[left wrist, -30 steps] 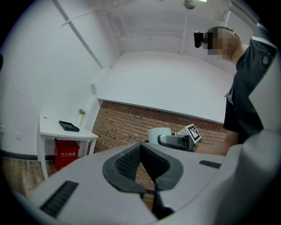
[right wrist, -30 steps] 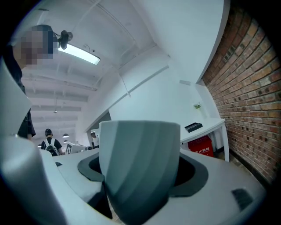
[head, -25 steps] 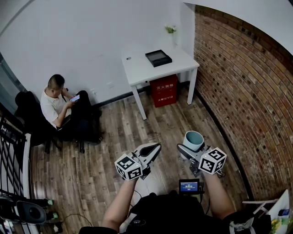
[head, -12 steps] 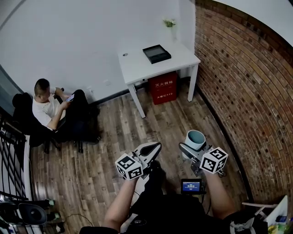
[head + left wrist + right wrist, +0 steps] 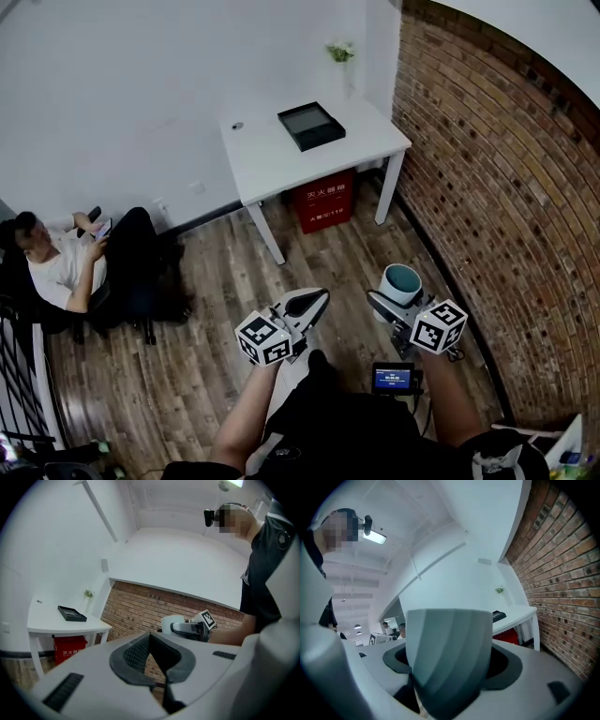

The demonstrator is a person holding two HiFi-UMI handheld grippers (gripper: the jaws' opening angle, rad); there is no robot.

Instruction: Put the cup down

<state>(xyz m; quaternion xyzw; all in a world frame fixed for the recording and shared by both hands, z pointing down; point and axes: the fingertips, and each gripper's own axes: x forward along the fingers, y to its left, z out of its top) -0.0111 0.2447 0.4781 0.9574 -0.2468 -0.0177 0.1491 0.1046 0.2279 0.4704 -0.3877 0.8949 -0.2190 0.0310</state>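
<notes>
Seated person (image 5: 56, 267) farther left than before; right gripper (image 5: 392, 300) tight on upright cup (image 5: 401, 279), left gripper (image 5: 305, 302) closed, empty.

The right gripper (image 5: 392, 302) holds an upright white cup (image 5: 400, 284) with a teal inside, the left gripper (image 5: 309, 302) sits level with it on its left, and well beyond both tips stands a white table (image 5: 281, 164) carrying a black tray (image 5: 311, 126), with a red box (image 5: 324, 202) beneath.

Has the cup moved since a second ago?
Yes, slightly: the cup, shut in the right tool, is nearer the white table than before.
</notes>
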